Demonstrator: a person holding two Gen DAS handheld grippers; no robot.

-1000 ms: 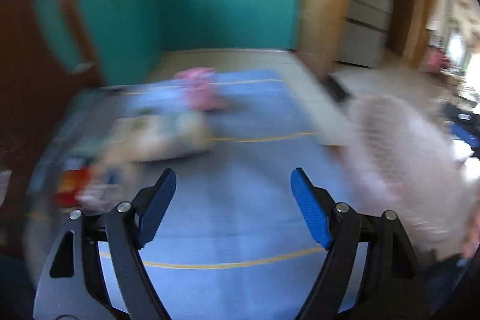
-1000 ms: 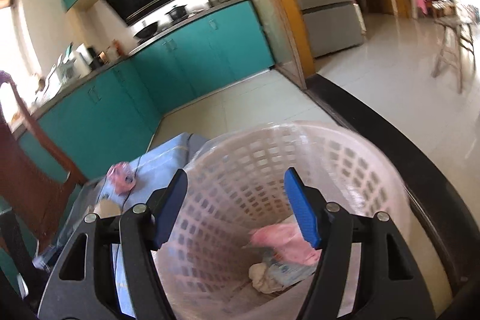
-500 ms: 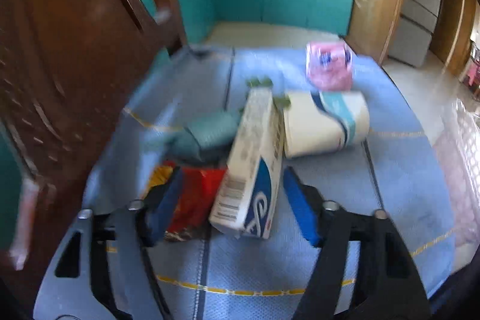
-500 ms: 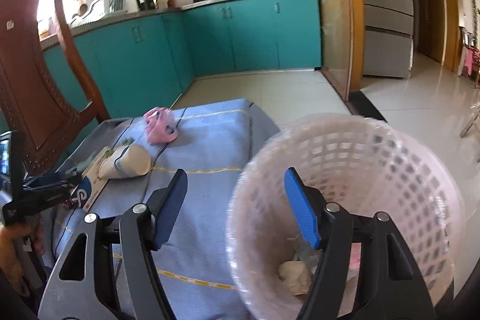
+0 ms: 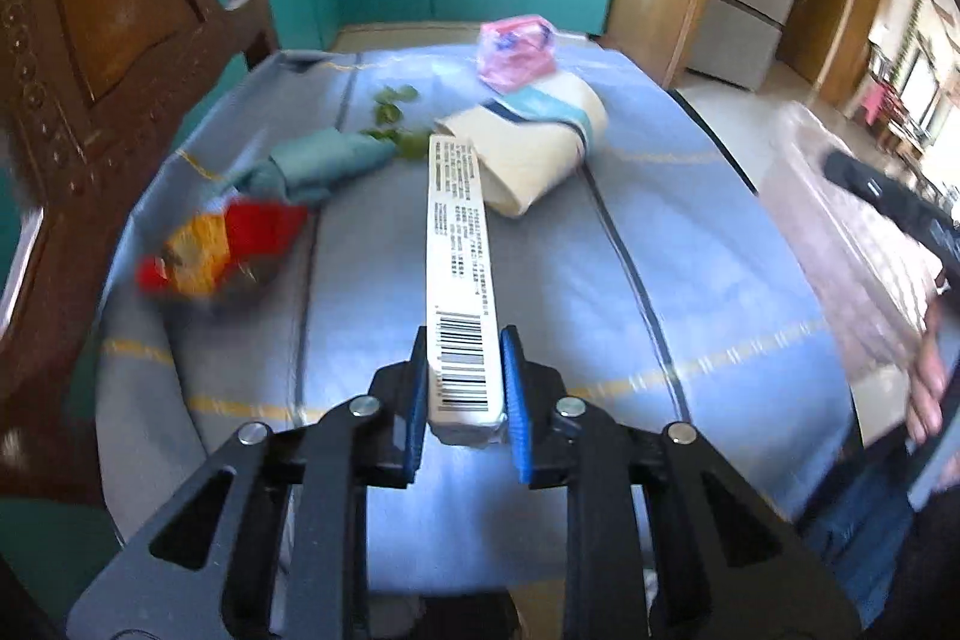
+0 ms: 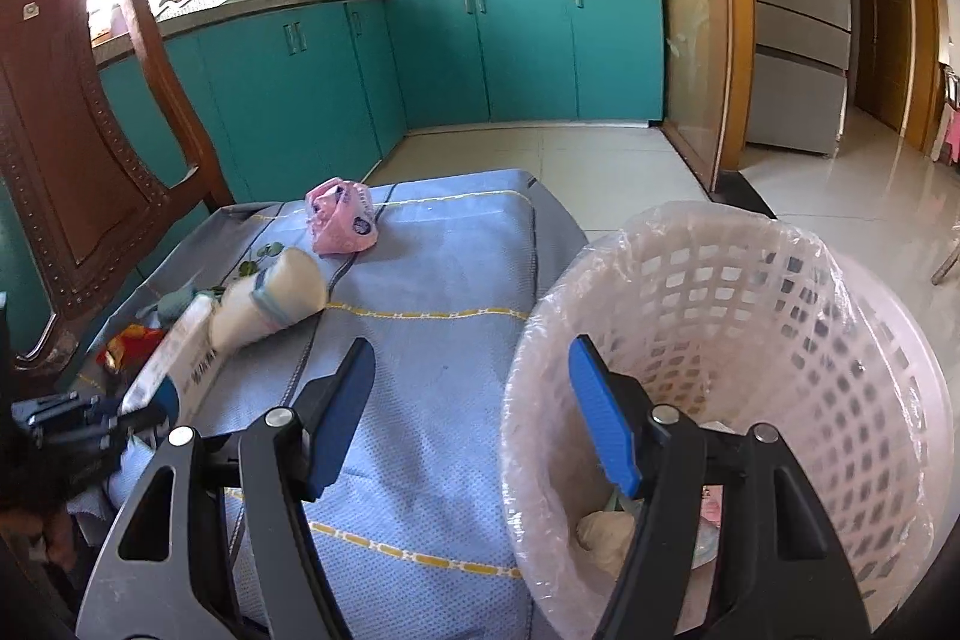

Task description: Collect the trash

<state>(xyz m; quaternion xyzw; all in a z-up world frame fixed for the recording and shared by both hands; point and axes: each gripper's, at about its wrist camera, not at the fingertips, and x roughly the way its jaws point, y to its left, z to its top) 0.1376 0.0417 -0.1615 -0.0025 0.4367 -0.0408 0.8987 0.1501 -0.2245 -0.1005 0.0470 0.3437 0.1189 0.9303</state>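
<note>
The long white carton is pinched at its barcode end between the blue pads of my left gripper, and it runs forward from there over the blue tablecloth. From the left wrist view I cannot tell whether its far end is clear of the cream roll or leaning on it, so I judge the safest move is to lift straight up first, then swing. I hold the carton only at one end, so it will want to droop and twist; I keep the squeeze firm and the travel slow.

My right gripper is spread wide, holding nothing, and hovers over the near rim of the lined white basket, which sits just beside the table's right edge with some scraps already at the bottom. I should carry the carton rightward, tip its free end down into the basket mouth and only then let go, so the length does not catch on the rim or on the liner.

Left on the cloth, going outward: the teal wad and the red and yellow wrapper to the left, a few green leaves beyond, and the pink pack at the far end. A carved wooden chair crowds the left side, so I swing away from it.
</note>
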